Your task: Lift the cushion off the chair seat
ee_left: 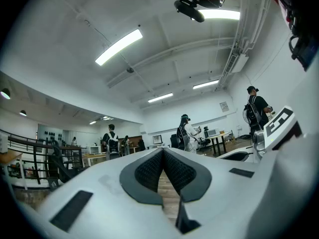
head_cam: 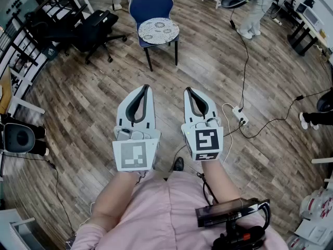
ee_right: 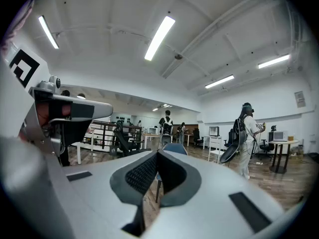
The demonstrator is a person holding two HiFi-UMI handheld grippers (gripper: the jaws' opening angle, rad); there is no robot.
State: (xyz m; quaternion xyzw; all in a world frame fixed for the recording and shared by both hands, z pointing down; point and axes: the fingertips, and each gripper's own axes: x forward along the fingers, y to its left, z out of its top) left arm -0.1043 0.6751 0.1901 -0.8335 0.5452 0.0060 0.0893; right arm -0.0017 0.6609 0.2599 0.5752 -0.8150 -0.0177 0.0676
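L tool [head_cam: 146, 87], R tool [head_cam: 187, 89]; cushion [head_cam: 158, 29], chair [head_cam: 150, 3]

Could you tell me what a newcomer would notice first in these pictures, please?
The left gripper and right gripper fill the foreground of the head view side by side, both white, shut and empty. Beyond them, at the top centre, a blue chair carries a round patterned cushion.

Wood, plastic and cloth.
Matt, grainy wood-plank floor [head_cam: 78, 98]; the far chair [head_cam: 151, 4] has a smooth blue shell and a patterned cloth cushion [head_cam: 158, 29]; left gripper [head_cam: 144, 87] and right gripper [head_cam: 188, 90] are matt pale plastic with textured black pads [ee_left: 149, 172].
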